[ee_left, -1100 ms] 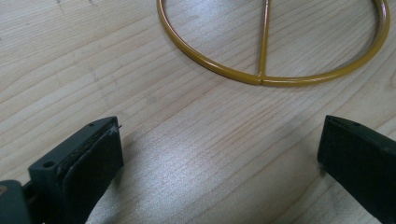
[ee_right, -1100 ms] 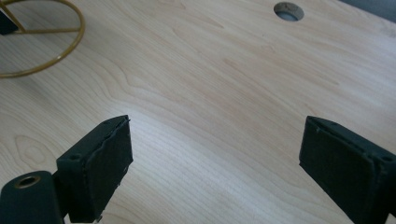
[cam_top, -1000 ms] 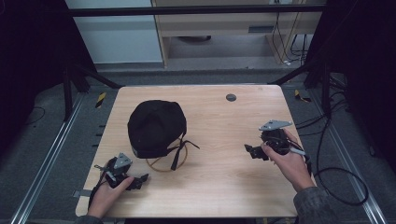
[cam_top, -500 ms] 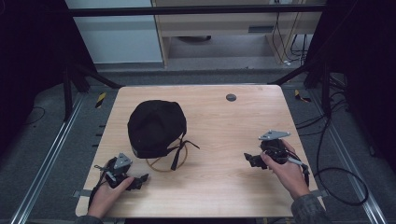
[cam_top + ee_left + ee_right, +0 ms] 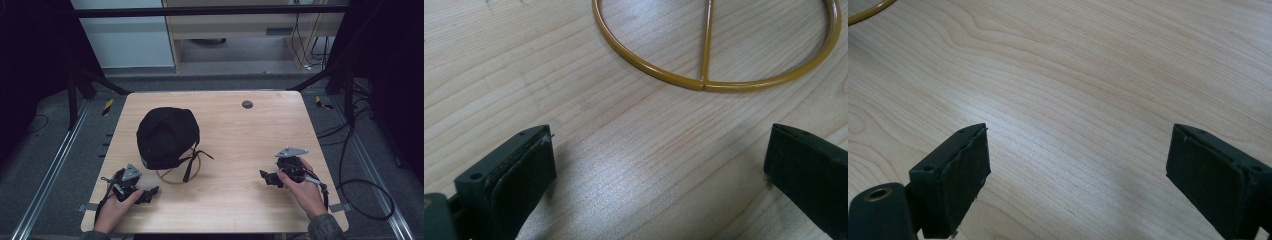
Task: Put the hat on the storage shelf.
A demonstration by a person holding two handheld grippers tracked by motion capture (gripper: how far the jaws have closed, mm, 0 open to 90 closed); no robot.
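A round grey disc [image 5: 247,104] (small) lies on the wooden table [image 5: 235,130].

The light wooden table [image 5: 235,120] lay mostly bare. Its whole right half was open board, with a small dark round disc [image 5: 247,104] near the far edge as the sole thing there. The left half was crowded: a black fabric cap [image 5: 167,136] sat on a yellow metal ring stand [image 5: 719,82], its black straps [image 5: 192,162] trailing toward the near side. The left gripper [image 5: 145,194], jaws wide apart, had bare wood between itself and that ring. The right gripper [image 5: 267,178], jaws likewise spread, faced unobstructed wood.
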